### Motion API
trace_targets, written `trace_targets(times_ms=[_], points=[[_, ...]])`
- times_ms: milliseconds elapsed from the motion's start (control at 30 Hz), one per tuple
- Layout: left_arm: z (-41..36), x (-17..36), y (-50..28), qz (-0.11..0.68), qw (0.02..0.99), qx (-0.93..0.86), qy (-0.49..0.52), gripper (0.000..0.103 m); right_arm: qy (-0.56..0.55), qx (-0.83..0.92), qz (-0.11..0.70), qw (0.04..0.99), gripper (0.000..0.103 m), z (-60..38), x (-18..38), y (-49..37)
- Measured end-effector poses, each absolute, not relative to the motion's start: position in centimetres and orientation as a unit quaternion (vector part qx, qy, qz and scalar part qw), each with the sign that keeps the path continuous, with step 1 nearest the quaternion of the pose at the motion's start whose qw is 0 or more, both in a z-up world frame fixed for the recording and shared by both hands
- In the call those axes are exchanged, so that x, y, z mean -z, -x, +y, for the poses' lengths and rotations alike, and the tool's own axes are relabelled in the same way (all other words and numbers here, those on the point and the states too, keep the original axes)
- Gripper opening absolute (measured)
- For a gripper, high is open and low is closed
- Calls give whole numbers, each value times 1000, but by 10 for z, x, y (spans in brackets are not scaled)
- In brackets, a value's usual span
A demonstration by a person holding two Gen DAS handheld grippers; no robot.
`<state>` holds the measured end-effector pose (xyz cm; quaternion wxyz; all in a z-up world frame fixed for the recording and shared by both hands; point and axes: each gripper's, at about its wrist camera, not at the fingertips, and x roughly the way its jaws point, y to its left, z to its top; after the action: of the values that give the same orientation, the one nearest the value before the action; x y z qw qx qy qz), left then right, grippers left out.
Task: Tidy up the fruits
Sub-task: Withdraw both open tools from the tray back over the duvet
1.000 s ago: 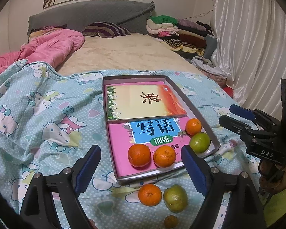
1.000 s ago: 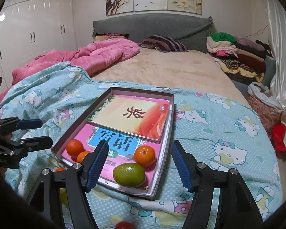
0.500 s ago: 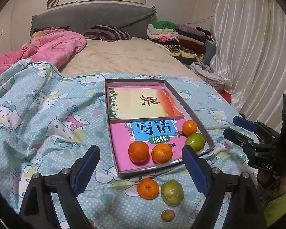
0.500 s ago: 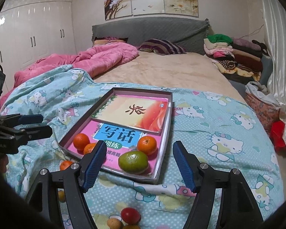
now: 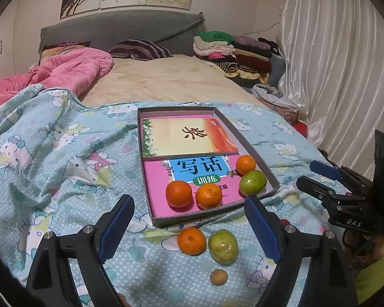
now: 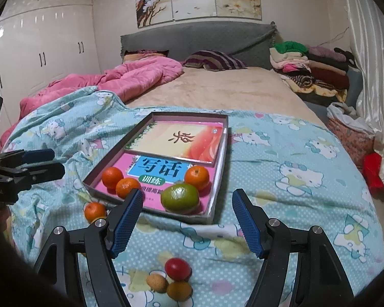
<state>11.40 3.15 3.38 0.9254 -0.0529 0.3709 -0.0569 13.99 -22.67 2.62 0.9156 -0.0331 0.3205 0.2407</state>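
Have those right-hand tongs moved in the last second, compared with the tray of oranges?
Yes. The right tongs have pulled back toward the person: the tray now sits farther away, and a red fruit has come into sight near them.

The left gripper hangs level with its blue-padded jaws spread wide; the right gripper hangs beside it, jaws equally wide apart, both gripping nothing
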Motion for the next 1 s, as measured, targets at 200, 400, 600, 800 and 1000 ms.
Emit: trace_targets(times_ms=[200, 400, 600, 800, 1000], points=[[35, -20, -102, 385, 919, 59, 61, 88, 33, -228, 327, 916, 74, -232, -19, -133], [35, -15, -95, 390, 917, 60, 63, 88, 32, -223, 337, 914, 74, -237, -12, -125], [29, -11, -91, 395, 915, 65, 53, 88, 29, -220, 345, 912, 74, -241, -7, -120], [22, -6, -88, 401, 912, 70, 46, 88, 33, -217, 357, 908, 74, -240, -2, -115], [20, -4, -87, 405, 910, 74, 42, 88, 37, -216, 366, 904, 74, -240, 2, -110]])
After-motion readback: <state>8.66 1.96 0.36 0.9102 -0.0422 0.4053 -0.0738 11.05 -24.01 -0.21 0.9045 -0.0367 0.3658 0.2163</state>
